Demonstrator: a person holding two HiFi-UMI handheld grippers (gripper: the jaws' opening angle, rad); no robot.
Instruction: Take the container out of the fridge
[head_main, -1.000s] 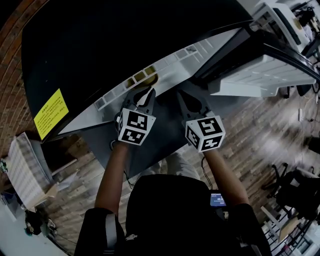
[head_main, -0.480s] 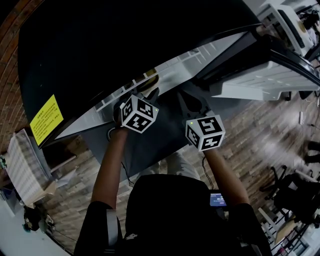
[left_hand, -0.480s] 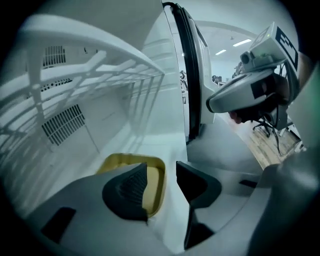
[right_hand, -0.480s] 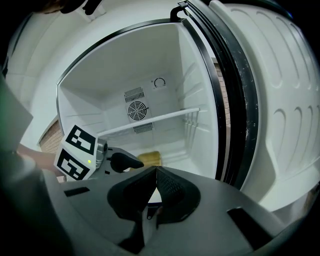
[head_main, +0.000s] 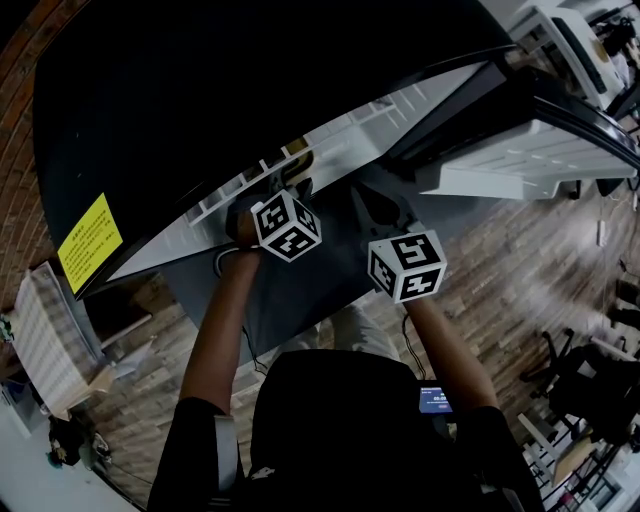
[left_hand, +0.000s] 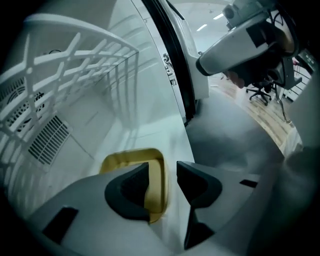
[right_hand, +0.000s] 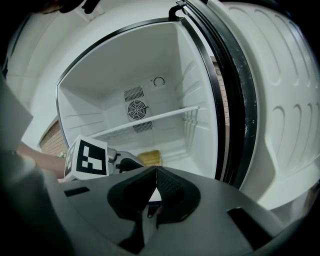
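Wooden floor (head_main: 520, 270) and brick wall (head_main: 15, 150) are framing the open white fridge (right_hand: 115, 85). Yellow container (left_hand: 156, 182) is sitting on its compartment floor, lower centre of the left gripper view. Left claw (left_hand: 163, 172) is reaching in, jaws just opening wide, straddling one rim, not pinching. Right claw (right_hand: 154, 175) is hanging shut, empty. Grasping and lifting out are pending.

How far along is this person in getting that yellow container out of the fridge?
Done: the fridge door stands open. In hand: the left gripper is inside the fridge. Its fingers have just been opening, and the edge of the yellow container shows between them, not yet gripped. Left: close on it and lift it out. The right gripper, shut and empty, is outside.
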